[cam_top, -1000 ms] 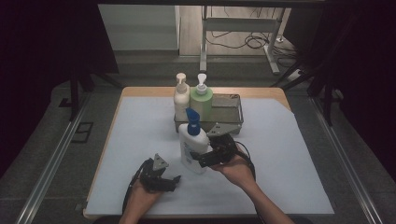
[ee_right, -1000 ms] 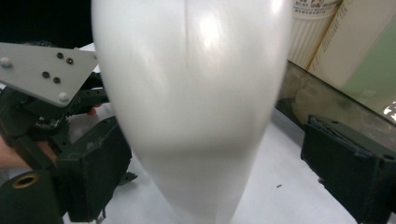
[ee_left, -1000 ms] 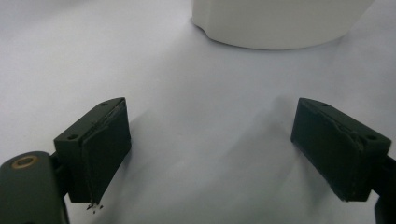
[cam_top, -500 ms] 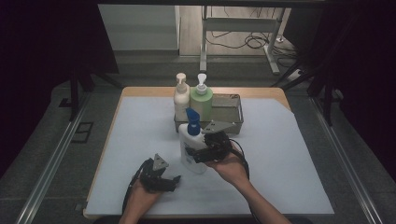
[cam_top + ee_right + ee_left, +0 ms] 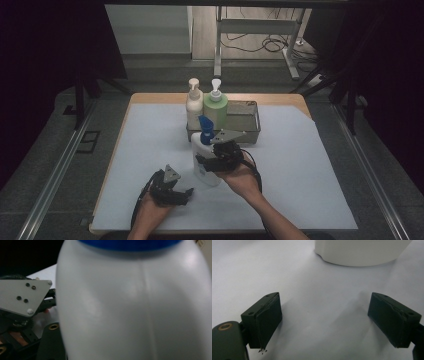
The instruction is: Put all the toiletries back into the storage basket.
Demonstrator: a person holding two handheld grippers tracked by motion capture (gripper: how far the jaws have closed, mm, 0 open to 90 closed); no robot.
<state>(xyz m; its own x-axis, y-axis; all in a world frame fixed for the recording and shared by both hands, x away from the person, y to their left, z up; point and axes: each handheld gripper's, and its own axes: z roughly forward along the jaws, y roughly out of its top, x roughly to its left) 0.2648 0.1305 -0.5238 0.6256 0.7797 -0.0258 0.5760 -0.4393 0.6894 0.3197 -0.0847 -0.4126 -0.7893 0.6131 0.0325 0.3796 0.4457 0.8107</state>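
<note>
Right gripper (image 5: 209, 162) | jaws just been closing around your white bottle (image 5: 205, 160), grip unconfirmed | lift early and it tips, blue pump's top-heavy

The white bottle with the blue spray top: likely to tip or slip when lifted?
The white bottle stands tall and narrow, so a sideways push could probably tip it. Its smooth, rounded plastic wall looks slippery. The right gripper, jaws just closing, sits mid-body, probably a steady height.

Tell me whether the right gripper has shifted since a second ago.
Yes. The right gripper has edged left, away from the metal tray, onto the white bottle; its fingers have just been closing around it.
</note>
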